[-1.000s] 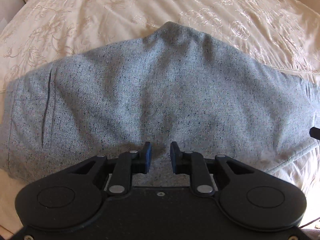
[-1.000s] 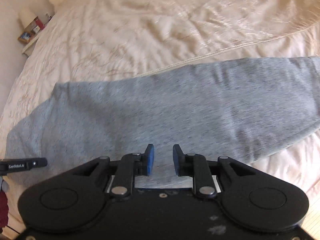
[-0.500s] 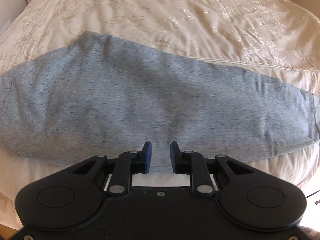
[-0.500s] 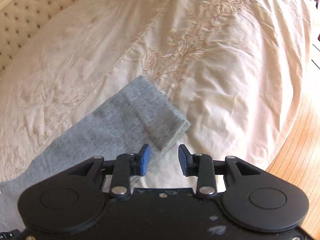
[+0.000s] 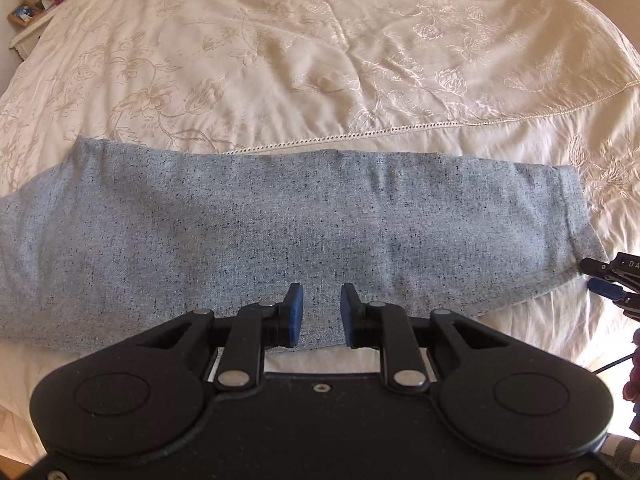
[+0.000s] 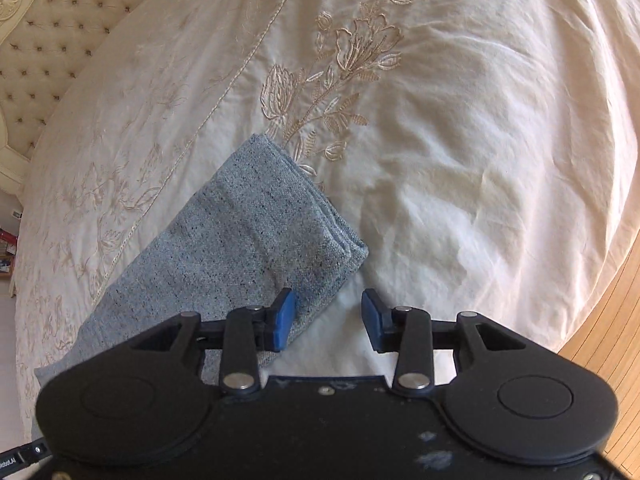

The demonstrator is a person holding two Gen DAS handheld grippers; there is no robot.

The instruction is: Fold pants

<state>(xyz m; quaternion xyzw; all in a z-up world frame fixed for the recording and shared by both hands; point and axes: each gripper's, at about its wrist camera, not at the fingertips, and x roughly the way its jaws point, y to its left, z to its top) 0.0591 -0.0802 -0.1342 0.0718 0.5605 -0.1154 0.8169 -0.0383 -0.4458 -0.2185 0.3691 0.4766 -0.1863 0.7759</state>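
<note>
Left gripper: jaws slightly apart, blue pads facing each other, nothing pinched; the near edge of the speckled grey-blue woven pants shows through the gap, beneath the tips.

Right gripper: jaws opening, a wide gap between the pads. The corner of the pants' hem end lies just by the left pad and partly under the gap; no pad presses on it. White bed cover fills the rest of the gap.

Pants: laid flat as one long band across the bed, leg on leg, two hem layers showing at the end in the right wrist view. In the left wrist view the band runs left to right, hem at the right, with the right gripper's tips just beside that hem.

Bed: cream embroidered satin bedspread with floral stitching and an openwork trim line just beyond the pants. No containers seen.

Around: tufted cream headboard far left, wooden floor past the bed's edge, a white bedside table with small framed items and a lamp base. Nothing blocks the pants.
</note>
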